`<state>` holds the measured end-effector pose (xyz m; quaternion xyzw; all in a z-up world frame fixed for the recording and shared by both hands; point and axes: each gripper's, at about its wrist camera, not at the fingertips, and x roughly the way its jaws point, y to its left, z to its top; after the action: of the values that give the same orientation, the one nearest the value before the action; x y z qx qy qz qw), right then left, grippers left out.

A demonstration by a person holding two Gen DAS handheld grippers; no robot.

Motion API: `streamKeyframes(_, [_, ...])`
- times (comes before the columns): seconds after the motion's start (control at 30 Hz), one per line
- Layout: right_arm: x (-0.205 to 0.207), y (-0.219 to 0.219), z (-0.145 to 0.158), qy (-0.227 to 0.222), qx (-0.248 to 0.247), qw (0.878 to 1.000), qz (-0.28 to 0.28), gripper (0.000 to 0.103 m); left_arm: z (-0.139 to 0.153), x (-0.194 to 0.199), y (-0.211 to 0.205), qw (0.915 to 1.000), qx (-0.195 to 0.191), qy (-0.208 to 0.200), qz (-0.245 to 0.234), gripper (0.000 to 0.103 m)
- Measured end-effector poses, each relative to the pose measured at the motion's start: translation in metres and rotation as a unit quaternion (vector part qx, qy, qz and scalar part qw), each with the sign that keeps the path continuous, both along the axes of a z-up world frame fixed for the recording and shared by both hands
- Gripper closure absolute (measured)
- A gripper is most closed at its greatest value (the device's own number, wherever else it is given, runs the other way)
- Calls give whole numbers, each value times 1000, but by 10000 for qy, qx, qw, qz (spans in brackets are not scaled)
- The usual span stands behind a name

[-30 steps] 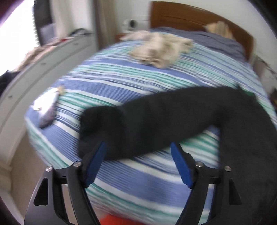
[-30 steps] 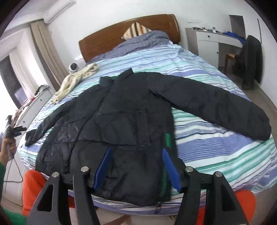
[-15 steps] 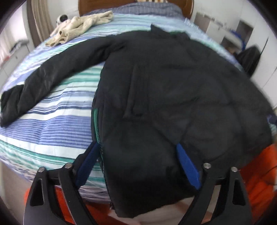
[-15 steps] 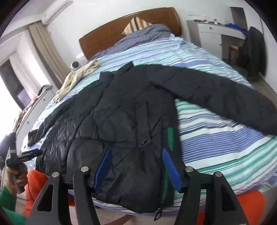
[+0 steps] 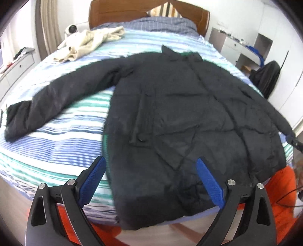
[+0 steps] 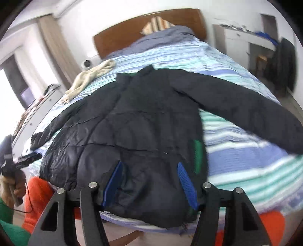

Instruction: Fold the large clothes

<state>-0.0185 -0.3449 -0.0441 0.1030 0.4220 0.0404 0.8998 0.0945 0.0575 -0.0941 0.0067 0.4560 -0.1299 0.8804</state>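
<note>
A black padded jacket [image 5: 170, 113] lies spread front-up on the striped bed [image 5: 56, 136], collar toward the headboard and both sleeves stretched out sideways. My left gripper [image 5: 149, 160] hovers over the jacket's lower left part near the hem. Its jaws are opening, and nothing is pressed between the blue pads. In the right wrist view the jacket [image 6: 142, 123] shows a green lining edge on the right side. There my right gripper [image 6: 150, 164] stands open just above the lower right hem, holding nothing. The left gripper [image 6: 20, 160] also shows at that view's left edge, in a person's hand.
A cream garment [image 5: 90, 41] lies crumpled at the bed's far left, beside a small white camera [image 5: 71, 29]. The wooden headboard [image 5: 132, 9] and a pillow are at the back. A white desk with a dark coat on a chair [image 5: 267, 75] stands to the right. Orange trouser legs [image 5: 280, 189] stand at the bed's foot.
The left gripper swung from the jacket's left sleeve to the body near the hem, and its jaws spread wider. The right gripper sank slightly toward the hem.
</note>
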Motion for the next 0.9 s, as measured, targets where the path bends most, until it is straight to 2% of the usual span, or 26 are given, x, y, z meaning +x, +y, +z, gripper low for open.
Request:
streamKeyframes(0.03, [7, 2, -13, 160, -15, 9999, 37, 41, -13, 4, -5, 9999, 50, 116, 1, 7])
streamKeyframes(0.07, [15, 0, -34, 563, -20, 9984, -19, 41, -26, 7, -10, 9996, 186, 206, 31, 7])
streamKeyframes(0.1, [21, -3, -51, 934, -12, 9956, -98, 41, -33, 4, -13, 9992, 348, 197, 48, 6])
streamKeyframes(0.13, [23, -6, -66, 1088, 117, 9939, -160, 41, -39, 1, -18, 9984, 550, 95, 9, 5])
streamKeyframes(0.23, [21, -11, -65, 927, 301, 9948, -297, 41, -38, -7, -24, 9969, 782, -103, 33, 4])
streamKeyframes(0.43, [12, -17, -45, 870, 489, 9935, -542, 41, -23, -14, -16, 9988, 421, -49, 260, 4])
streamKeyframes(0.5, [8, -18, -34, 732, 586, 9942, -529, 41, -12, -19, -14, 9985, 385, -265, 284, 4])
streamKeyframes(0.57, [2, -17, -23, 460, 766, 9949, -472, 39, 3, -29, -15, 9950, 575, -743, 350, 4])
streamKeyframes(0.67, [-2, -18, -4, 98, 882, 9950, -456, 30, 15, -35, -23, 9917, 692, -1061, 219, 4])
streamKeyframes(0.73, [-4, -14, 8, -71, 787, 9961, -402, 28, 21, -35, -29, 9923, 628, -1062, 73, 4])
streamKeyframes(0.9, [-7, 13, 17, -205, 226, 9994, -178, 28, 31, -40, -45, 9955, 102, -887, -317, 4])
